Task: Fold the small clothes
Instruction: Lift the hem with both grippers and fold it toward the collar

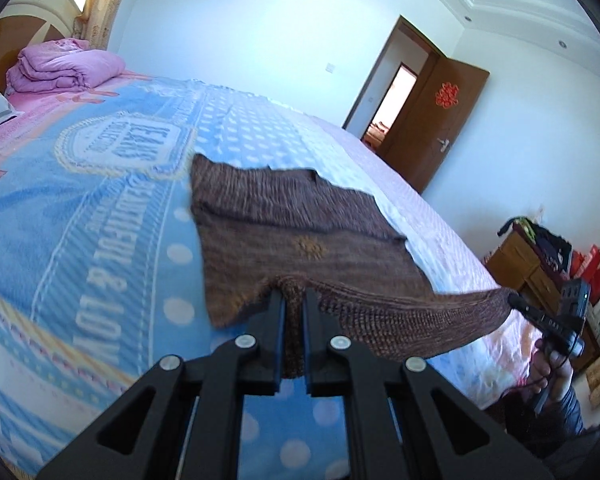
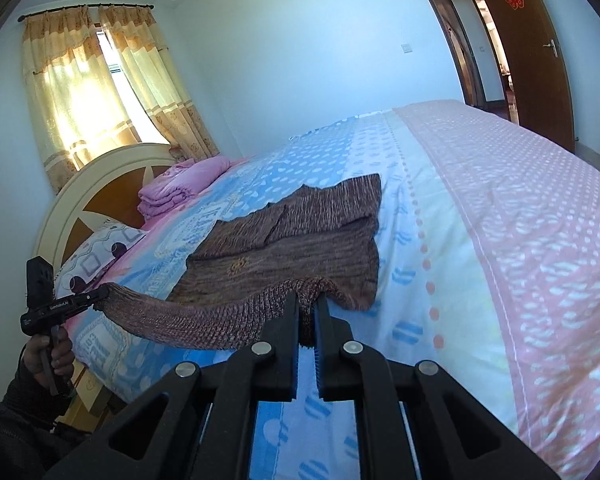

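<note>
Left gripper (image 1: 293, 296), right gripper (image 2: 309, 300) each pinch brown sweater (image 1: 284, 216) hem, lifted.

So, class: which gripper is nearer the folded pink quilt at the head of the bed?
Left. The left gripper grips the brown knitted garment on the side toward the folded pink quilt; the right gripper holds the same hem farther along, toward the bed's foot.

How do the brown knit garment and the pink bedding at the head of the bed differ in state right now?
The brown knit garment is mostly spread flat mid-bed, its near hem lifted; the pink bedding is folded into a thick stack by the headboard.

The garment is held at two points, by the left gripper and the right gripper; nothing touches the bedding.

The garment is dark with a small yellow motif; the bedding is plain pink.

Both rest on the same bed.
</note>
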`<action>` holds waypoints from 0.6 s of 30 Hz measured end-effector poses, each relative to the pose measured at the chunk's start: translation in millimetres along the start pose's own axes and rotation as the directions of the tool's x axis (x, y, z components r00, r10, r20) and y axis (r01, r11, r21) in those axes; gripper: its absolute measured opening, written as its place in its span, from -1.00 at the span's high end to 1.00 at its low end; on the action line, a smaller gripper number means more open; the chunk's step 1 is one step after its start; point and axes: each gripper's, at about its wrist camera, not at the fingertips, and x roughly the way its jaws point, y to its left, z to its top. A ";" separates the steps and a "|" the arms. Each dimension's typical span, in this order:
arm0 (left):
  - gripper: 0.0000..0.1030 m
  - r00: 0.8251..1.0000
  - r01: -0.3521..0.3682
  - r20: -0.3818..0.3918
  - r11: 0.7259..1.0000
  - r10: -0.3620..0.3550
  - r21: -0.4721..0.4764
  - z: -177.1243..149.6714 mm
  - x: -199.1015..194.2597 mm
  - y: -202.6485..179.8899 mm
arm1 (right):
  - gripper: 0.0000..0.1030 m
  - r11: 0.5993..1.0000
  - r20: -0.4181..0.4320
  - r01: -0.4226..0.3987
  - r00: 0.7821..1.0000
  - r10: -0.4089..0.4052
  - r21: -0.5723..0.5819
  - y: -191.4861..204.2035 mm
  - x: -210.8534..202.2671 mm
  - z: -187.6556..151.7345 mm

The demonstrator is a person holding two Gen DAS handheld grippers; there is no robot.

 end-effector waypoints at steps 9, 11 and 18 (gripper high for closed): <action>0.86 0.999 -0.014 0.035 1.000 0.015 -0.005 34.5 24.2 9.9 | 0.89 0.999 0.044 0.041 0.998 -0.040 -0.013 6.0 31.9 38.4; 0.86 0.999 -0.022 0.041 1.000 0.022 0.000 43.2 29.9 11.4 | 0.89 0.999 0.052 0.047 0.998 -0.047 -0.013 5.3 38.9 47.5; 0.86 0.997 -0.044 0.056 0.999 0.044 0.002 71.2 49.1 16.4 | 0.89 0.997 0.076 0.070 0.995 -0.068 -0.036 7.7 65.9 83.0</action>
